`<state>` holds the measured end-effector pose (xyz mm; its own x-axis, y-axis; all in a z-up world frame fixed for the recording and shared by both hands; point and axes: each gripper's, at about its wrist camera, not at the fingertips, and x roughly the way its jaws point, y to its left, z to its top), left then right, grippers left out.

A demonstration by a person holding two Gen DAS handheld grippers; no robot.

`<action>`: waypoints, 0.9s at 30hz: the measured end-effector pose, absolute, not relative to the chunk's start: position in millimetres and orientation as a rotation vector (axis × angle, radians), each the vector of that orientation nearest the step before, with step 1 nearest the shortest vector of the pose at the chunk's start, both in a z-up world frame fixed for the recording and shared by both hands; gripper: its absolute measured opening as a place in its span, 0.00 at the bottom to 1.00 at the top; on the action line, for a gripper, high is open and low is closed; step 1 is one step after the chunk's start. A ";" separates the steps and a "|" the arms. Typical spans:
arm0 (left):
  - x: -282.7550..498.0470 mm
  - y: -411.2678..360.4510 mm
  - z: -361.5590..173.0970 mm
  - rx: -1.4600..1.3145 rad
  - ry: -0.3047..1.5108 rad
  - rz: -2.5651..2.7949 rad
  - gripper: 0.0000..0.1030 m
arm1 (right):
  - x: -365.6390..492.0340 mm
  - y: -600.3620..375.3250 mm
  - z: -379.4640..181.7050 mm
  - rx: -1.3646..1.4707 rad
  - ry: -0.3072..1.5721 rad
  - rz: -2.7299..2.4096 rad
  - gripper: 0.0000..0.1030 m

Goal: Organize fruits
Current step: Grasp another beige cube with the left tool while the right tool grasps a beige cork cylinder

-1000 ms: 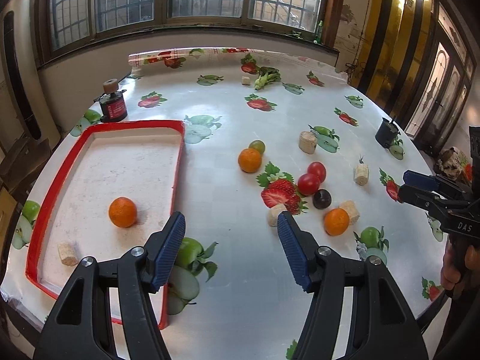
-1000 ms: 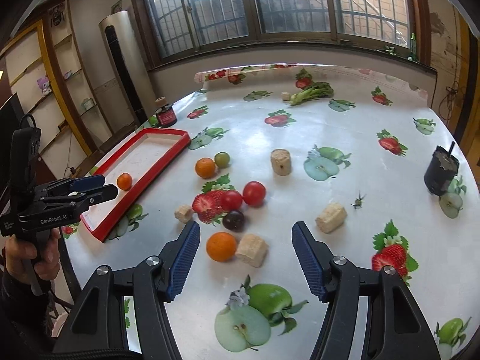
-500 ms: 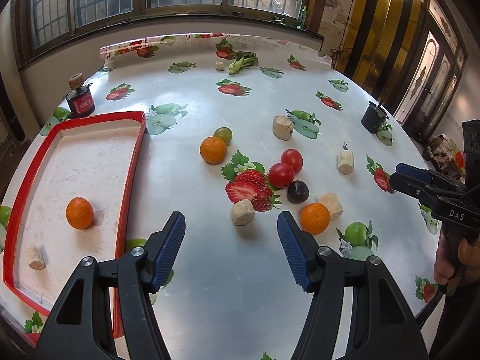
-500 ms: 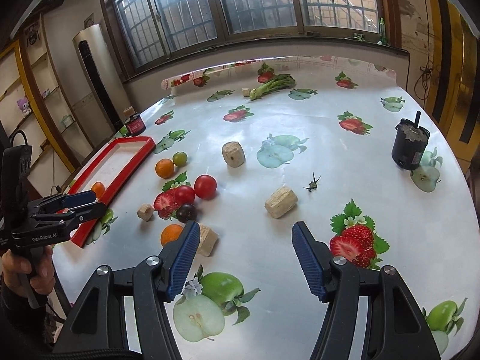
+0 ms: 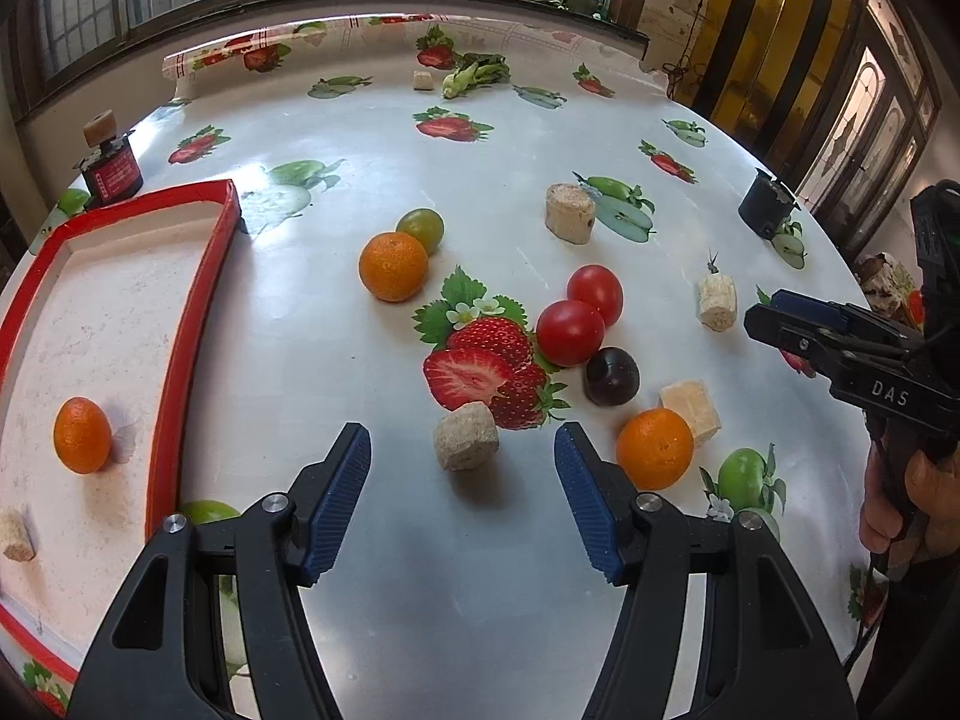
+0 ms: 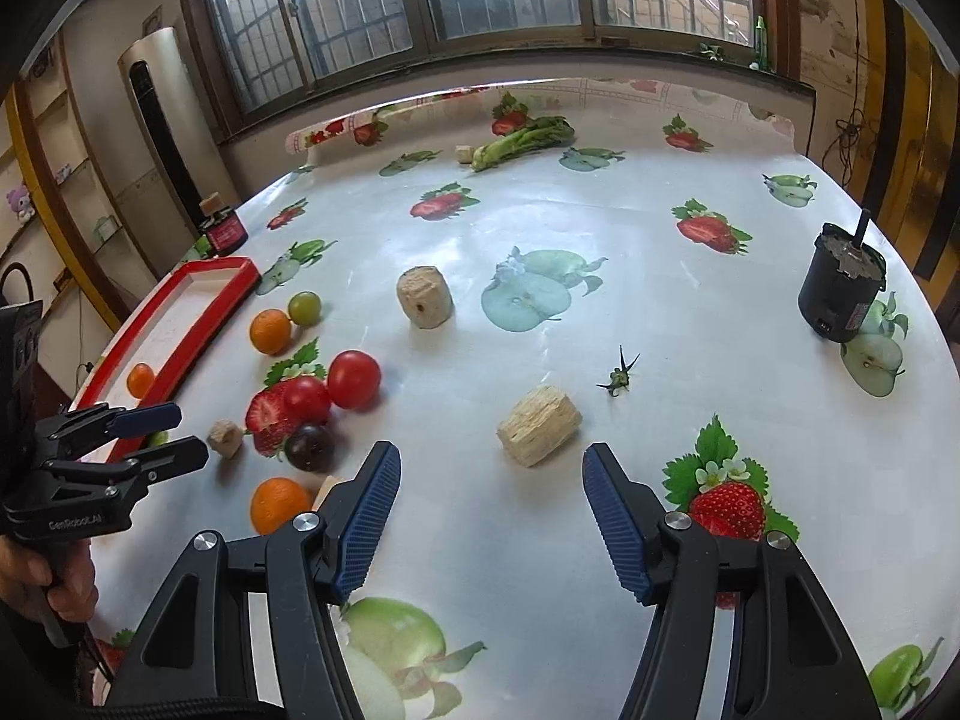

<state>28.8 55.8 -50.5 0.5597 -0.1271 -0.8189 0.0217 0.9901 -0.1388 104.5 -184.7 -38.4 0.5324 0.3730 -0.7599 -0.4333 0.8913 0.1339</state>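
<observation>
- While both tools hang above the fruit-print tablecloth [image 5: 480, 570], neither one touches or holds anything.
- Left gripper [image 5: 462, 498]: blue-padded jaws spread wide, empty, angled down at the table; a tan cork-like block [image 5: 466, 444] lies on the cloth just beyond the gap between the pads, clear of both.
- Right gripper [image 6: 492, 516]: jaws spread wide, empty; a pale fibrous block [image 6: 538, 425] lies just beyond the gap, untouched.
- Red-rimmed tray [image 5: 192, 312], at the left of the table: holds one small orange [image 5: 82, 435] and a tan block [image 5: 15, 535] near its close corner.
- Loose fruit on the cloth, right of the tray: an orange [image 5: 393, 266] touching a green grape-like fruit [image 5: 420, 228]; two red tomatoes [image 5: 570, 333] side by side; a dark plum [image 5: 612, 376] just below them; a second orange [image 5: 654, 448] against a pale cube [image 5: 691, 411].
- Far edge: a leafy green vegetable [image 5: 477, 75].
- Other items: a red-labelled jar [image 5: 112, 171] beyond the tray, a black pot [image 6: 840, 288] at the right side, a cork cylinder [image 6: 424, 296] mid-table.
</observation>
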 end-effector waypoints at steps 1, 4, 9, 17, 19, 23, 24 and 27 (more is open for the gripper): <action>31.7 55.9 -53.2 -0.124 0.979 -0.092 0.61 | 109.8 -182.2 -42.1 -0.081 0.898 0.472 0.63; 40.2 54.8 -61.2 -0.127 0.994 -0.093 0.60 | 123.1 -174.4 -53.6 -0.111 0.921 0.449 0.63; 47.2 54.7 -66.8 -0.109 0.978 -0.094 0.21 | 137.3 -166.5 -73.0 -0.150 0.962 0.418 0.44; 35.9 59.0 -59.1 -0.117 0.959 -0.113 0.21 | 126.8 -170.0 -62.0 -0.124 0.927 0.431 0.35; 31.6 62.6 -54.5 -0.120 0.949 -0.107 0.21 | 120.7 -168.0 -55.4 -0.121 0.914 0.443 0.35; 21.3 71.0 -43.6 -0.123 0.924 -0.089 0.21 | 108.5 -162.0 -40.9 -0.118 0.886 0.472 0.35; 19.0 73.3 -40.9 -0.120 0.918 -0.084 0.21 | 105.6 -159.8 -37.2 -0.116 0.879 0.480 0.35; 12.2 80.8 -34.0 -0.120 0.901 -0.062 0.21 | 97.2 -152.4 -26.0 -0.109 0.857 0.511 0.35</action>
